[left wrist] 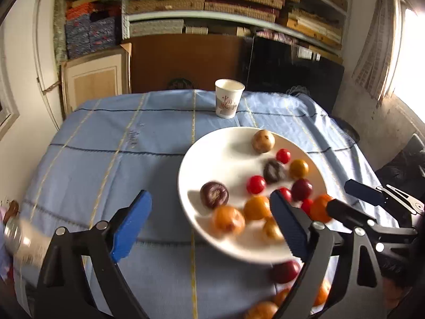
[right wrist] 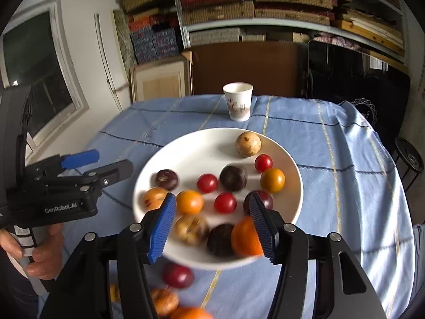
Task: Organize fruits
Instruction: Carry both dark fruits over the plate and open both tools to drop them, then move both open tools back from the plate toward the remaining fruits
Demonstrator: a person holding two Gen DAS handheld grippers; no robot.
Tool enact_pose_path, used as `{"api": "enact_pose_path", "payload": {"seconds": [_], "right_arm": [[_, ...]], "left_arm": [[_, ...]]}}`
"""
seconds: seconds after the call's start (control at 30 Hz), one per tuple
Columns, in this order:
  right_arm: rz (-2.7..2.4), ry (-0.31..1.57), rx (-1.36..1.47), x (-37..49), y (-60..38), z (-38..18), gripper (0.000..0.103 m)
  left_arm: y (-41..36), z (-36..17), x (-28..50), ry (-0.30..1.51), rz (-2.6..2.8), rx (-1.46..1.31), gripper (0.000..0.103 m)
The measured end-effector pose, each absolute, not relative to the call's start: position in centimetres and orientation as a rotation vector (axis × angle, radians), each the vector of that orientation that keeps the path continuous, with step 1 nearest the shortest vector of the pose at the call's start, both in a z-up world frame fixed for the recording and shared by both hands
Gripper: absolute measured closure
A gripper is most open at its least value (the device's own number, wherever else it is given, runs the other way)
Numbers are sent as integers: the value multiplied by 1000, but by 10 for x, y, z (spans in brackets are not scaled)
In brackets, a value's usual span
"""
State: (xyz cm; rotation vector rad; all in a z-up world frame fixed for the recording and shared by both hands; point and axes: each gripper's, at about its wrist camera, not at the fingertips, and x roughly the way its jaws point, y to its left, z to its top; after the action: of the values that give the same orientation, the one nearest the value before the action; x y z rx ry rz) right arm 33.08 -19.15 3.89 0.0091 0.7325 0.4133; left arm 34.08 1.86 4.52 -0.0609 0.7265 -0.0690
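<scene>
A white plate on the blue cloth holds several small fruits: red, orange, dark purple and one tan. A dark red fruit and some orange ones lie on the cloth in front of the plate. My left gripper is open and empty, above the plate's near-left edge; it also shows in the right wrist view. My right gripper is open and empty over the plate's near rim, with an orange fruit by its right finger; it also shows in the left wrist view.
A white paper cup stands behind the plate near the table's far edge. A blurred jar-like object sits at the left table edge. Shelves of stacked boxes fill the back wall. A window lies to the right.
</scene>
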Motion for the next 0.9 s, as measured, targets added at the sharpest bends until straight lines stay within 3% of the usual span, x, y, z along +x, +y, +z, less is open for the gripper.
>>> {"api": "enact_pose_path", "payload": {"seconds": [0.2,0.3,0.9], "right_arm": [[421,684,-6,266,-209,22,44],[409,749,2,255,-215,-3,44],[473,830,-87,227,-201,-17,44]], "left_arm": [[24,27,258,670,-53,-80,9],[24,2,236,701,-14,-71,9],[40,-15,213,762,29,-125,9]]}}
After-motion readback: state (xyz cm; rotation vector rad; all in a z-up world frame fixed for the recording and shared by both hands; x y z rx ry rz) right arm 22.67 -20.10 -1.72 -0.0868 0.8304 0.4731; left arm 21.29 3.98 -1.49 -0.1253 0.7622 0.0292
